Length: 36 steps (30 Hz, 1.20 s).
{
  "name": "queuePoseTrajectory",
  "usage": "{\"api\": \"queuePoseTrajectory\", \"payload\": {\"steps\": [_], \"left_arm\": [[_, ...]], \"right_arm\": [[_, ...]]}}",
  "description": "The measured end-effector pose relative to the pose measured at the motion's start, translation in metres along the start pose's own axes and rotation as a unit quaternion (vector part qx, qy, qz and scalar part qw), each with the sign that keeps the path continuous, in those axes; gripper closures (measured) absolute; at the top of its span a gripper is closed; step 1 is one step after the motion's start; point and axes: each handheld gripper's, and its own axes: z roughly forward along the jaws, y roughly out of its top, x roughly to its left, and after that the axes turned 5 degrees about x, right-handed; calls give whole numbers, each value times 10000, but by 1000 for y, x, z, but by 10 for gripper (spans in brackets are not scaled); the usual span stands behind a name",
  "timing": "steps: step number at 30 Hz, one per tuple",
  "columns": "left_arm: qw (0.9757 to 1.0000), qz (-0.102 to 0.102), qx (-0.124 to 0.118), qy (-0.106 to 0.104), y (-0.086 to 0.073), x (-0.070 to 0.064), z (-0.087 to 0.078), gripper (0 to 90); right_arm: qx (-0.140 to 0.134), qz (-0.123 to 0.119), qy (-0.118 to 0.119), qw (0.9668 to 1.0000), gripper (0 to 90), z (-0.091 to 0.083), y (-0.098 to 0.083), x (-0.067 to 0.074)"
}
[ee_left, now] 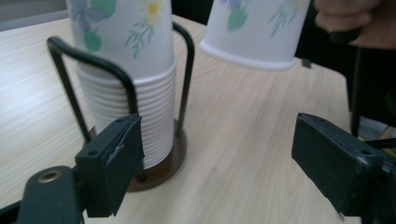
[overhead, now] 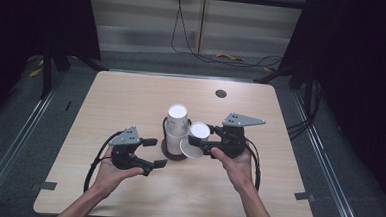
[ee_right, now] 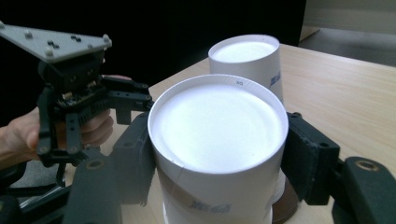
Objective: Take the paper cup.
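A paper cup [ee_right: 217, 154], clamped upside-down in the right gripper [overhead: 210, 139], hangs beside the stack [overhead: 176, 123]; left gripper [overhead: 153, 152] gapes empty.

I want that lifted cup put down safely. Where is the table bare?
Bare wood lies between the cup stack and the far table edge, and along both side edges. Crowded: the middle, around the right gripper holding the cup.
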Motion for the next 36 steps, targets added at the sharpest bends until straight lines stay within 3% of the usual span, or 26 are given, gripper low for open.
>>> {"api": "queuePoseTrajectory", "payload": {"steps": [9, 11, 15, 21, 36], "left_arm": [[9998, 179, 101, -75, 3, -12, 6, 171], [9997, 121, 99, -177, 2, -12, 8, 171], [9996, 169, 61, -197, 1, -13, 9, 171], [9997, 84, 34, -238, -3, -10, 8, 169], [9991, 163, 80, -389, -10, -14, 19, 160]], "right_arm": [[232, -70, 117, 9996, 342, 11, -11, 4], [252, -27, 181, 9995, 342, 14, -14, 4], [239, -58, 282, 9993, 342, 17, -14, 7], [348, -94, 442, 9984, 342, 27, -17, 14], [464, -178, 670, 9965, 343, 39, -21, 25]]}}
